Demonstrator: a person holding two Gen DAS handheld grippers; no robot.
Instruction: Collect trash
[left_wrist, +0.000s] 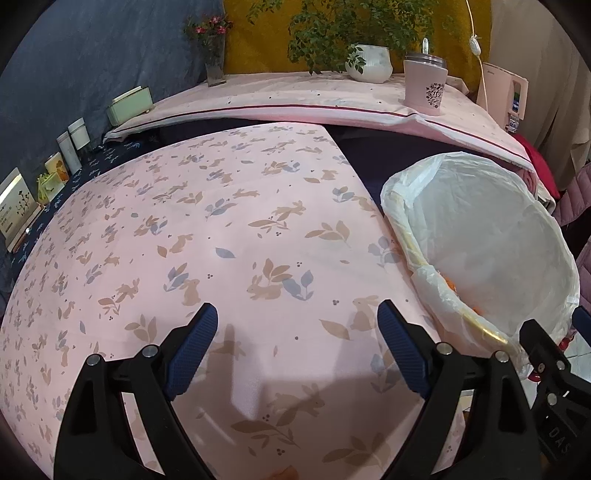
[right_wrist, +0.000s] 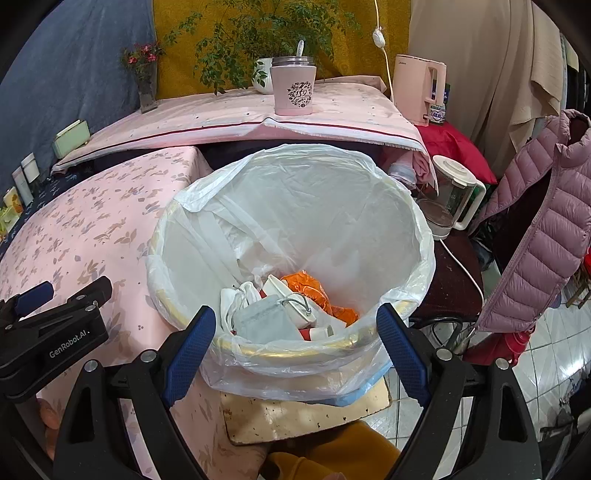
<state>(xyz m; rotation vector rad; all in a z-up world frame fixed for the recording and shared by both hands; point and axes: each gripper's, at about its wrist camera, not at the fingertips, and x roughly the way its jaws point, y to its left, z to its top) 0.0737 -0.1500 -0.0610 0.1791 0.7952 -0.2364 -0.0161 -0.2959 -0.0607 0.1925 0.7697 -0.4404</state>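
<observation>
We find the right hand-held gripper (right_wrist: 295, 347) poised over the near rim of a bin (right_wrist: 424, 236) lined with a white plastic bag (right_wrist: 314, 206), its blue pads wide apart with nothing between them. Inside lie an orange wrapper (right_wrist: 308, 286), white pieces and a grey pouch (right_wrist: 264, 319). The left hand-held gripper (right_wrist: 55, 299) shows at the left edge above the rabbit-print cloth (right_wrist: 92, 229).
</observation>
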